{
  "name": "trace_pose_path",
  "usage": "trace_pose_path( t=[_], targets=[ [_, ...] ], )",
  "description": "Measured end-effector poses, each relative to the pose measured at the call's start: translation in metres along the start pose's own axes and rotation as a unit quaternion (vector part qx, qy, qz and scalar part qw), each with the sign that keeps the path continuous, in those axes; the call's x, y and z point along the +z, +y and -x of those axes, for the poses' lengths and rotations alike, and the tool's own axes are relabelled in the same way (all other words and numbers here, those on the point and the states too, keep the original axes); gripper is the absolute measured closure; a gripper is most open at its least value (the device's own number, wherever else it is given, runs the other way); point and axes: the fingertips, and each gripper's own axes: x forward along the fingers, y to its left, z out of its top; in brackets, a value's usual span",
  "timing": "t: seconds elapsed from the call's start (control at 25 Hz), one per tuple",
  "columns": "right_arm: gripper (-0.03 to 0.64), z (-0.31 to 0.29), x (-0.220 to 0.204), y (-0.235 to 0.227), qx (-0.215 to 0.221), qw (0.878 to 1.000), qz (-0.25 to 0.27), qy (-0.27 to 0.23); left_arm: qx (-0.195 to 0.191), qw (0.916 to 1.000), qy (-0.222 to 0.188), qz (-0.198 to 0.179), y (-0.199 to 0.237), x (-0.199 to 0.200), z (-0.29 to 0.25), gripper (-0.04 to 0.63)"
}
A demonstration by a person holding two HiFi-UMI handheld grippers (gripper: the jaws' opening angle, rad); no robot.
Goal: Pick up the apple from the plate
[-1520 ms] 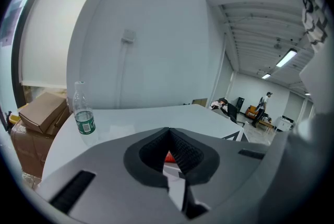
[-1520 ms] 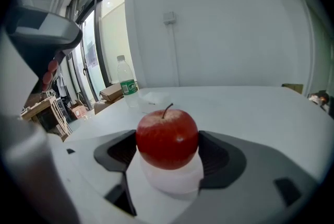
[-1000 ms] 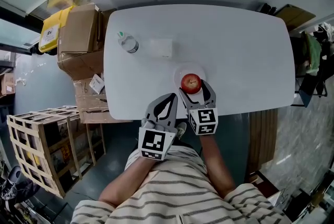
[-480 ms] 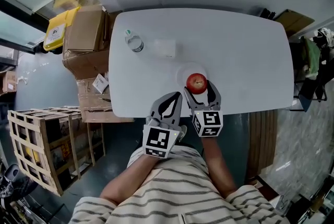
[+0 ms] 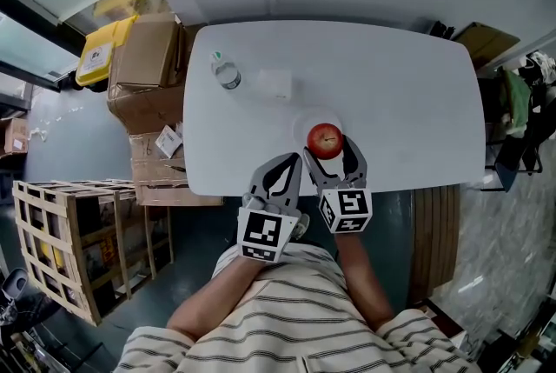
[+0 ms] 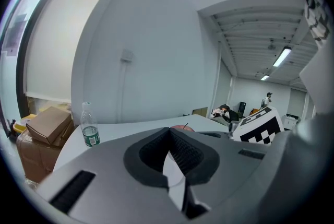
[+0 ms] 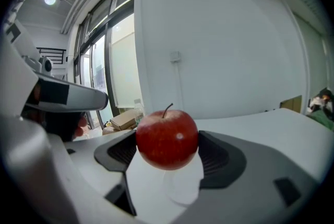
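A red apple (image 5: pixel 325 139) sits between the two fingers of my right gripper (image 5: pixel 327 149), which is shut on it near the table's front edge. In the right gripper view the apple (image 7: pixel 167 139) fills the gap between the dark pads (image 7: pixel 216 157), stem up, held a little above the white plate (image 7: pixel 180 189). In the head view the plate (image 5: pixel 301 123) shows as a pale round just behind and left of the apple. My left gripper (image 5: pixel 282 169) is shut and holds nothing, just left of the right one at the table edge. Its pads (image 6: pixel 180 152) meet at the tip.
A water bottle (image 5: pixel 225 73) and a small white box (image 5: pixel 274 83) stand at the back left of the white table (image 5: pixel 400 93). Cardboard boxes (image 5: pixel 143 58) and a wooden crate (image 5: pixel 78 241) stand on the floor to the left. The bottle (image 6: pixel 90 129) also shows in the left gripper view.
The right gripper has closed in round the apple and come up slightly from the plate. The left gripper has stayed where it was.
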Motion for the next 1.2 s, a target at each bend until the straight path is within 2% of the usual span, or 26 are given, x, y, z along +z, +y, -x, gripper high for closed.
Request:
trace_pose_path(
  t=[0.52,1.2],
  targets=[
    [0.230,0.010,0.039,0.004,0.007,0.999,0.024,-0.035,0.020,0.9993,-0.029,-0.008,0.005,0.021,0.003,0.591],
    [0.230,0.034,0.085,0.007,0.008,0.995,0.047,-0.085,0.019,0.9973,-0.065,-0.030,-0.002,0.050,0.005,0.591]
  ],
)
